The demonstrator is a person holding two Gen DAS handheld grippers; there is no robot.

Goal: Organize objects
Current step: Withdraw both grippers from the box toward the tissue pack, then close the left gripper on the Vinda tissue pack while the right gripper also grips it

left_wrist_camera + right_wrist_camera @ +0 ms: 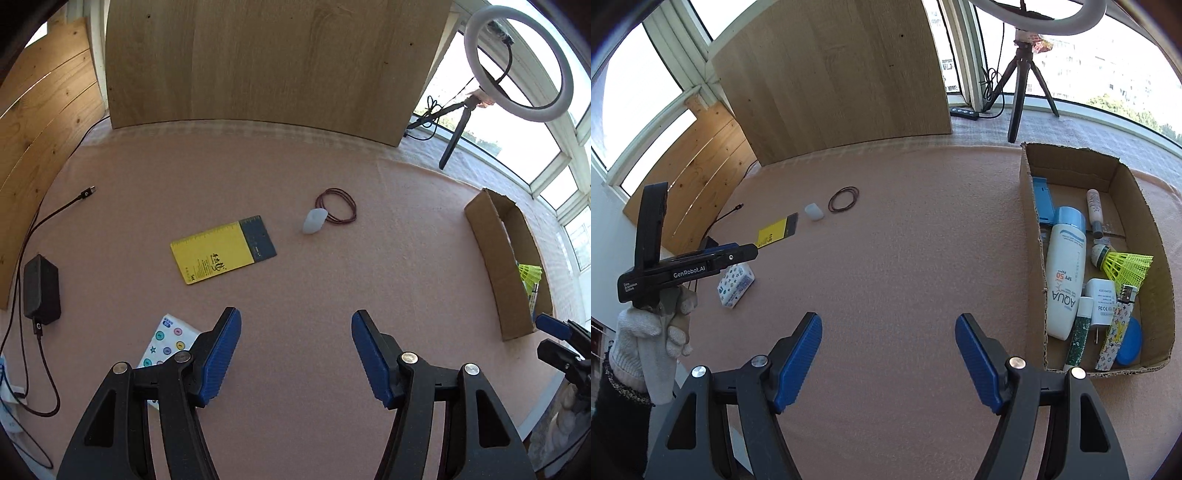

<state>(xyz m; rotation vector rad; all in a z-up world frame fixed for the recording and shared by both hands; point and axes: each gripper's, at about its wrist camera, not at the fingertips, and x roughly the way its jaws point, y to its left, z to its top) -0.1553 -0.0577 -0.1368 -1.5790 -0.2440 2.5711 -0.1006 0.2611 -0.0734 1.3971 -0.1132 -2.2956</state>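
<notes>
Both the left gripper [295,350] and right gripper [888,354] hung apart, empty, over the pink worktop [332,280]; the yellow notepad [221,249] lay well left of the cardboard box [1034,258].

The left gripper [295,354], black-framed with blue ribbed pads, points steeply downward, jaws apart and empty. The matching right gripper [888,360] does likewise, jaws spread with nothing between them. A white-gloved hand [653,332] grasps the left tool's handle.
</notes>
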